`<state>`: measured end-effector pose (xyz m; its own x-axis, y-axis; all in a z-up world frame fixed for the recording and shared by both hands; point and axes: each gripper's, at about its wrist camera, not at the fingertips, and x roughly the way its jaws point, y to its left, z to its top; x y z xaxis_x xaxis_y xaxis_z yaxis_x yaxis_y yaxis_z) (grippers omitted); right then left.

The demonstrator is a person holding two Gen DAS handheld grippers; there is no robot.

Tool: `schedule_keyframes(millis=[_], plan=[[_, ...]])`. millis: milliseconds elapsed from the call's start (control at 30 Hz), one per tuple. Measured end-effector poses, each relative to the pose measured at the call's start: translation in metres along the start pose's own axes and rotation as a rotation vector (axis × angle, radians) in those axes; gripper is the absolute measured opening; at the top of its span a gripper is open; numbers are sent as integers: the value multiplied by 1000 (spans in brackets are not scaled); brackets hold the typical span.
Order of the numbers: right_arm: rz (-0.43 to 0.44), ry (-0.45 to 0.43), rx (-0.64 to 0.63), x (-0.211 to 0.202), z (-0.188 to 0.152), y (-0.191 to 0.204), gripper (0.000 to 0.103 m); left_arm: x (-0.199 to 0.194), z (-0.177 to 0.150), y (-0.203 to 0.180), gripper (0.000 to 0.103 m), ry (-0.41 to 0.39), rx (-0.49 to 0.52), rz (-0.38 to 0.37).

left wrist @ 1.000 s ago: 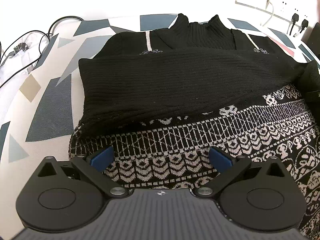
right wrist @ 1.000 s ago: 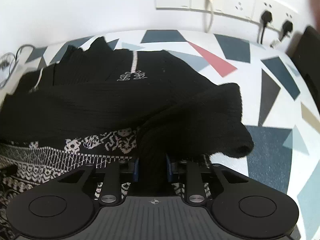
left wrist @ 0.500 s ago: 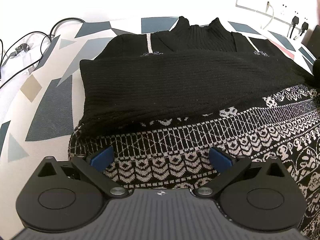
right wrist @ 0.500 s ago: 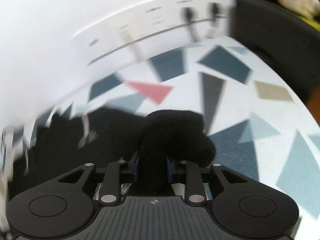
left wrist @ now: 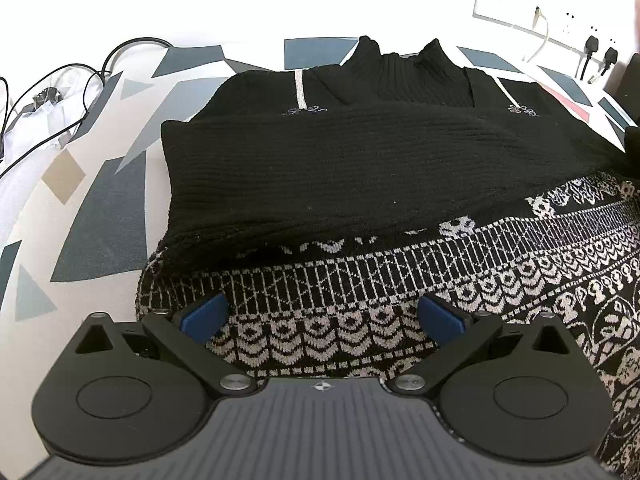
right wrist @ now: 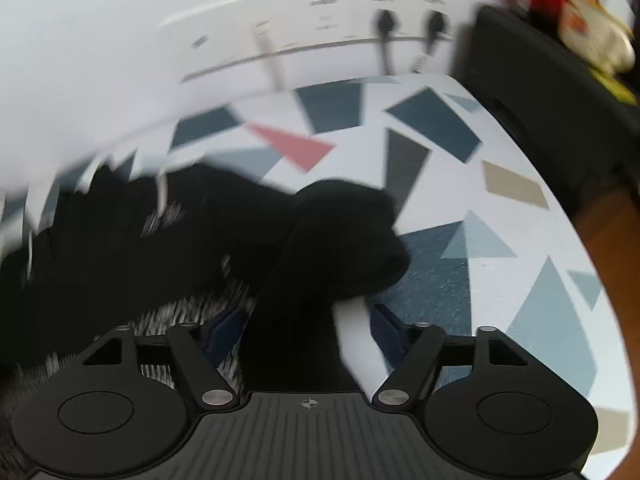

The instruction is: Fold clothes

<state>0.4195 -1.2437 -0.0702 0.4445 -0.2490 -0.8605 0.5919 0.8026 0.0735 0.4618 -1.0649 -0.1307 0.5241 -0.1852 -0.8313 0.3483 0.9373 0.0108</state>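
Change since half a second ago: my right gripper (right wrist: 307, 326) has spread its fingers, which were clamped on the black sleeve (right wrist: 340, 236); the sleeve now lies loose between them, touching neither pad that I can see, and white tabletop shows beside it. The right view is motion-blurred. My left gripper (left wrist: 323, 318) has not shifted; it hangs spread wide and empty over the patterned hem.

Item 1, sweater (left wrist: 360, 168): black rib-knit with a black-and-white patterned lower band, lying flat on the table (left wrist: 100, 220), collar at 12 o'clock in the left view, one sleeve folded across the chest. Its left edge runs from 9 toward 7 o'clock; bare tabletop lies beyond it.

Item 2, free sleeve: bunched at centre of the right view, cuff toward 1 o'clock, resting off the sweater's right side.

Item 3, open room: wide clear table from 1 to 4 o'clock in the right view, up to the curved table edge. Cables (left wrist: 80, 80) crowd 10 o'clock in the left view.

Item 4, wall sockets (left wrist: 540, 8) at 1 o'clock, two black plugs in.

Writing: small pale embroidery on each chest panel (left wrist: 304, 110), too small to read. No legible labels.
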Motion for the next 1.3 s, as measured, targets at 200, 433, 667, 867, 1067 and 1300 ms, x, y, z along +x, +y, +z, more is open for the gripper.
schedule_keyframes(millis=[200,433,667,867,1067,1300], plan=[[-90,55,-211,23,-29,42,67,0,-1,-1,103,-4,2,-2],[58,55,107,12,-5,0,10,1,4,-1,103,17,6,-5],[411,-103,563,-5,53,-24,9,-9,32,-24,103,-13,167,-52],[444,-43,592,38,54,19,10,-1,51,-36,103,3,190,-67],[448,38,587,86,48,66,12,6,55,-30,103,50,161,-78],[450,75,559,104,31,84,35,4,65,-13,103,50,57,-212]])
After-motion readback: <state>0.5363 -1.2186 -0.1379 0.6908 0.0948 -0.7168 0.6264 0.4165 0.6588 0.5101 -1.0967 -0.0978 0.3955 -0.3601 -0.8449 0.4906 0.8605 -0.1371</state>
